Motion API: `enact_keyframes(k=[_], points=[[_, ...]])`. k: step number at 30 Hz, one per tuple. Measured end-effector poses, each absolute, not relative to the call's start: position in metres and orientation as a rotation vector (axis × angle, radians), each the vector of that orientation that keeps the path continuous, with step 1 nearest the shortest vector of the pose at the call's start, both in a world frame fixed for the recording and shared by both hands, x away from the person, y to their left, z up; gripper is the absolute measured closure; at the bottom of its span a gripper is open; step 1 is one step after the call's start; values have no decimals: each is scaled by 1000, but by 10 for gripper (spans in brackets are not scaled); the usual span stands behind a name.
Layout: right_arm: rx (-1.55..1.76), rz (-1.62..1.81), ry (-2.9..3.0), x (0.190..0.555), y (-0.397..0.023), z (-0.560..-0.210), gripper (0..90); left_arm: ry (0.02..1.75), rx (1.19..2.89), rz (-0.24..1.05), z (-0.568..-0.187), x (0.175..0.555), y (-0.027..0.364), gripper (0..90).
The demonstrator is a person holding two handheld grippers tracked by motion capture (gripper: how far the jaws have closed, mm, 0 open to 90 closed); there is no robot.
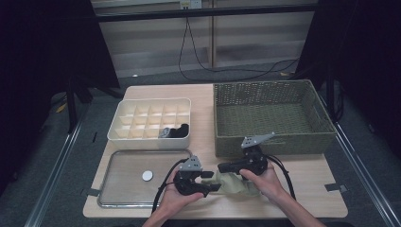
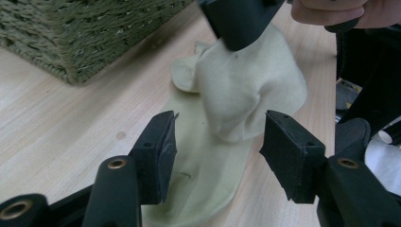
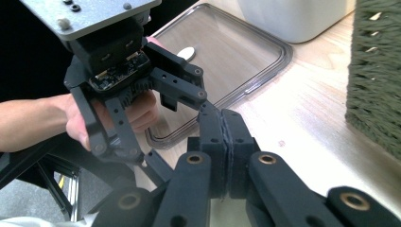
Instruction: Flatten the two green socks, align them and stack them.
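Note:
A pale green sock [image 1: 234, 183] lies on the wooden table near its front edge, between my two grippers. My right gripper [image 1: 221, 167] is shut on a bunched fold of the sock [image 2: 236, 90] and holds it up off the flat part; its black jaws [image 2: 239, 23] show pressed together on the cloth at the top of the left gripper view. In the right gripper view its jaws [image 3: 222, 118] meet with no gap. My left gripper [image 2: 222, 142] stands open, one pad on each side of the hanging fold, neither pad pressing on it. It faces the right gripper [image 1: 212, 181].
A green wicker basket [image 1: 272, 137] stands at the back right, close behind the right hand. A white compartment box [image 1: 149, 120] with a dark item [image 1: 176, 131] in one cell sits at the back left. In front of it lies a clear tray [image 1: 120, 163] with a white disc [image 1: 147, 176].

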State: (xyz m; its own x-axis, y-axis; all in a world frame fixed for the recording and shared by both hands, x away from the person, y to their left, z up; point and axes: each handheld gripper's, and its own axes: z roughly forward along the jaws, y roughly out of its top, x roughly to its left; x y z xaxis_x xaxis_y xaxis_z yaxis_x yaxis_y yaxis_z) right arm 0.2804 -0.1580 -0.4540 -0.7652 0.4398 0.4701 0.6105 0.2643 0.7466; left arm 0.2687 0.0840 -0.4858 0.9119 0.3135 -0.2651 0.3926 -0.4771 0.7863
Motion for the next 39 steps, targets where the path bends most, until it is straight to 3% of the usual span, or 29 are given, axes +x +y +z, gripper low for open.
enact_keyframes(k=[3,8,11,14,20,31,39], points=[[-986,-1513,-2358,282,-154,-454,895,491,2111,-111,-487,269,83,512],[-985,-1500,-2372,281,-151,-457,893,452,2124,-135,-485,266,84,766],[-992,-1499,-2371,281,-153,-457,877,447,2122,-148,-483,265,86,823],[-989,-1507,-2380,280,-156,-456,787,456,2139,-148,-483,265,90,838],[-1053,-1549,-2378,277,-180,-450,732,505,2140,-136,-483,270,107,837],[-1199,-1375,-2500,278,-204,-473,546,552,2153,-144,-485,271,116,820],[-1260,-1282,-2558,282,-206,-488,677,569,2173,-135,-486,271,121,807]])
